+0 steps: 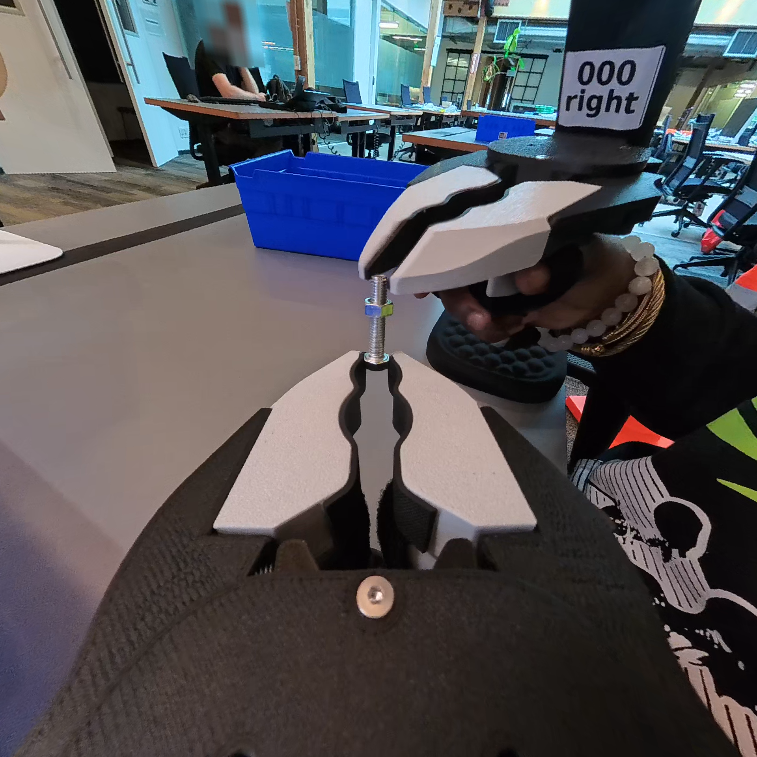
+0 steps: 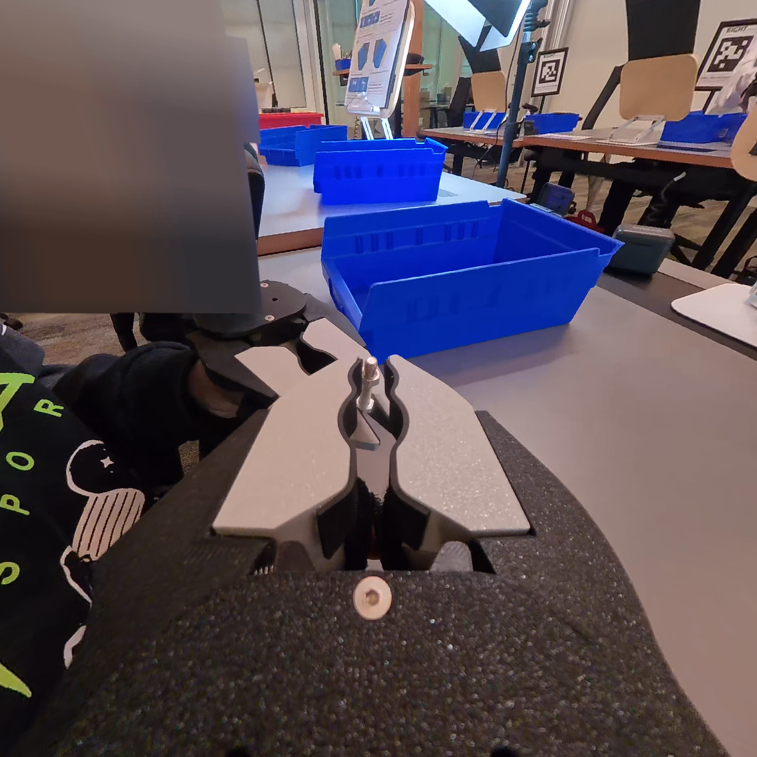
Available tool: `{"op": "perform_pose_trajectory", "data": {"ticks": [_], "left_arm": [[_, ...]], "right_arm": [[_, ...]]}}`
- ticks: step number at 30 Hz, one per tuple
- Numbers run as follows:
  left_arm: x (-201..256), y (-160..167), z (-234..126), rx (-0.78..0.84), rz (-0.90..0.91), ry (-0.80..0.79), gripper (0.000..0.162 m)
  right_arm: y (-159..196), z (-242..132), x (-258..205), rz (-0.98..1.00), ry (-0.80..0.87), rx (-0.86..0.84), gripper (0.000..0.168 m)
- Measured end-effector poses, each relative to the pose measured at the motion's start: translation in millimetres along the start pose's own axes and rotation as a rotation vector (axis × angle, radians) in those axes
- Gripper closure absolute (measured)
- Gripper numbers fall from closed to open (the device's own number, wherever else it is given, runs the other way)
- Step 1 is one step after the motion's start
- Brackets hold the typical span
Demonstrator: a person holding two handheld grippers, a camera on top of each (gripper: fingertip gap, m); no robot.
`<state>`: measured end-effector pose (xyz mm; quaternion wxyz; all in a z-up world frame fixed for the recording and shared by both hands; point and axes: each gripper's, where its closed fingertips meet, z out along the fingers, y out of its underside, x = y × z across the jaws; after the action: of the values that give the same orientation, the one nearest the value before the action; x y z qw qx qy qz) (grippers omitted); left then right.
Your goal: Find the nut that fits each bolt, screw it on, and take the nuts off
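Nearest in the left wrist view, the left gripper (image 1: 377, 362) is nearly closed, its two grey fingertips pinching the head end of a silver bolt (image 1: 377, 327) that stands upright above the grey bench (image 1: 164, 327). A hex nut (image 1: 378, 308) sits threaded on the shaft about a third of the way down from the top, well clear of both grippers. The right gripper (image 1: 379, 275) comes in from the right, held by a hand (image 1: 545, 295) wearing bead bracelets, and its tips meet the top end of the bolt; they are drawn almost together, and whether they truly clamp the thread or only touch it cannot be told. In the right wrist view the same bolt (image 2: 367, 383) shows between the right gripper's (image 2: 370, 370) narrowed tips, with the left gripper (image 2: 366, 413) crossing beneath from the left. Just beyond the grippers a black textured pad (image 1: 495, 364) lies at the bench edge. Farther back on the bench stands an open blue bin (image 2: 471, 278), with a white flat base (image 2: 721, 311) off to one side. Behind that, more blue bins (image 2: 379, 170) rest on other desks.
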<state>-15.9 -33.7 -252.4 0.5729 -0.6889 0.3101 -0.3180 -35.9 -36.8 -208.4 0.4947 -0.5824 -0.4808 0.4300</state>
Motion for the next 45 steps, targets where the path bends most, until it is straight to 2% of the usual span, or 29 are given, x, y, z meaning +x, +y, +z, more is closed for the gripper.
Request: {"op": "perform_pose_trajectory", "data": {"ticks": [10,12,15,20,26,30,34,39,45], "left_arm": [[0.8,0.0,0.6,-0.002,0.005,0.005,0.152],[0.0,-0.5,0.5,0.001,-0.001,0.002,0.139],[-2.0,-2.4,-0.9,0.016,-0.029,0.007,0.132],[-4.0,-7.7,-4.9,0.060,-0.058,0.016,0.130],[-5.6,-10.3,-7.0,0.082,-0.075,0.017,0.130],[-6.6,-10.9,-7.4,0.087,-0.084,0.015,0.130],[-8.4,-10.5,-7.1,0.084,-0.104,0.017,0.130],[-10.5,-10.6,-7.3,0.086,-0.131,0.020,0.130],[-11.4,-11.4,-8.2,0.095,-0.138,0.019,0.130]], "right_arm": [[0.7,-0.2,-0.9,-0.028,-0.006,-0.012,0.162],[-1.1,-4.5,3.3,-0.024,0.009,-0.004,0.163],[-5.6,-18.9,21.1,-0.031,0.079,0.000,0.162],[-17.5,-72.7,85.5,-0.079,0.314,-0.020,0.163],[-23.3,-179.9,197.7,-0.053,0.668,-0.094,0.162],[3.9,-243.7,274.8,0.025,0.876,-0.205,0.162],[50.7,-281.6,334.5,0.137,1.019,-0.352,0.162],[88.0,-296.4,373.2,0.237,1.091,-0.502,0.162],[118.4,-305.2,395.4,0.319,1.147,-0.595,0.162]]}}
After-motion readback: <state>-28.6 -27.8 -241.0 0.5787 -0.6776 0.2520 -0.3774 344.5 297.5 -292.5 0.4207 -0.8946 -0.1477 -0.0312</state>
